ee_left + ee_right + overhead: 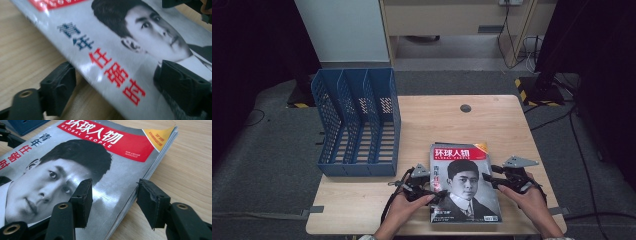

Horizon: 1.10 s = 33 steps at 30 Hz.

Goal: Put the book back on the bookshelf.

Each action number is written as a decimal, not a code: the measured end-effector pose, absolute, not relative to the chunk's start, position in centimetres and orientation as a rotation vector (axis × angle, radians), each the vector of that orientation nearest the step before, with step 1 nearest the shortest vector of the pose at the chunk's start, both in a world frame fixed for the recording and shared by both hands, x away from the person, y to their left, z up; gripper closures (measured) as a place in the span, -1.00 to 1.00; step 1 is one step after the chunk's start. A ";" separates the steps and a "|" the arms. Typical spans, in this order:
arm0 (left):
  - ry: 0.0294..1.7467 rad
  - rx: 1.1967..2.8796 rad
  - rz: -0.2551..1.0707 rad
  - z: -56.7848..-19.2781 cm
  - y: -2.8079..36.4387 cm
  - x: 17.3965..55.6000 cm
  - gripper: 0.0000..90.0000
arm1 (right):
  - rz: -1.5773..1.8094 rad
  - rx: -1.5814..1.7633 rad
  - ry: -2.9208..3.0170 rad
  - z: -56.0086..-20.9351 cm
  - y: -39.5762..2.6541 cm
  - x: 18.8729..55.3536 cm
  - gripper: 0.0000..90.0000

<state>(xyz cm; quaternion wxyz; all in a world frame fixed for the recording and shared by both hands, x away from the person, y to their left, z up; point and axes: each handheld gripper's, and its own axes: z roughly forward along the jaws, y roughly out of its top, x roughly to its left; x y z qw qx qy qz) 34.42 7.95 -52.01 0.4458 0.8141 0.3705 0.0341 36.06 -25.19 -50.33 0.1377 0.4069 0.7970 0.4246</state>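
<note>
- The left tool [428, 186] is sitting at the left edge of the magazine [463, 184], jaws standing wide: in the left gripper view one pad [58, 87] is hanging off the cover over the wood, the other [183, 87] is lying over the cover, and neither is pressing on anything.
- The right tool [498, 181] is straddling the right edge, also open; in the right gripper view one pad [82, 200] is hovering over the cover and the other [151, 202] is waiting outside the page edges, so the pages are standing between the jaws but are not pinched.
- The magazine is lying flat, face up, on the front half of the tabletop [447, 115], with another issue apparently underneath it (a second edge is peeking out at the top).
- The file rack [357, 125] is standing at the left side of the tabletop, slots free, well apart from the magazine.
- Risks, as I am judging them:
  - The right jaws may be closing on just the cover or a few top pages, so the rest would sag or fan open on lifting.
  - The glossy cover could slide between the pads, since both tools are working on a thin edge.
  - Catching the lower issue too would be dragging both along.
  - A limp magazine may be buckling against a rack divider.
</note>
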 end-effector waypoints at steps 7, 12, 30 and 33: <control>0.985 1.941 0.113 -50.8 9.3 34.5 -0.38 | 1.220 1.095 2.356 -50.5 -24.0 35.9 0.06; 0.985 1.944 0.104 -50.6 9.8 34.7 -0.10 | 1.208 1.085 2.355 -50.6 -23.7 36.0 0.06; 1.002 1.968 0.000 -50.4 10.3 35.2 0.43 | 1.210 1.069 2.358 -50.7 -23.5 36.4 0.06; 0.996 1.989 -0.013 -50.4 10.3 35.2 0.32 | 1.216 1.076 2.356 -50.7 -23.3 36.6 -0.03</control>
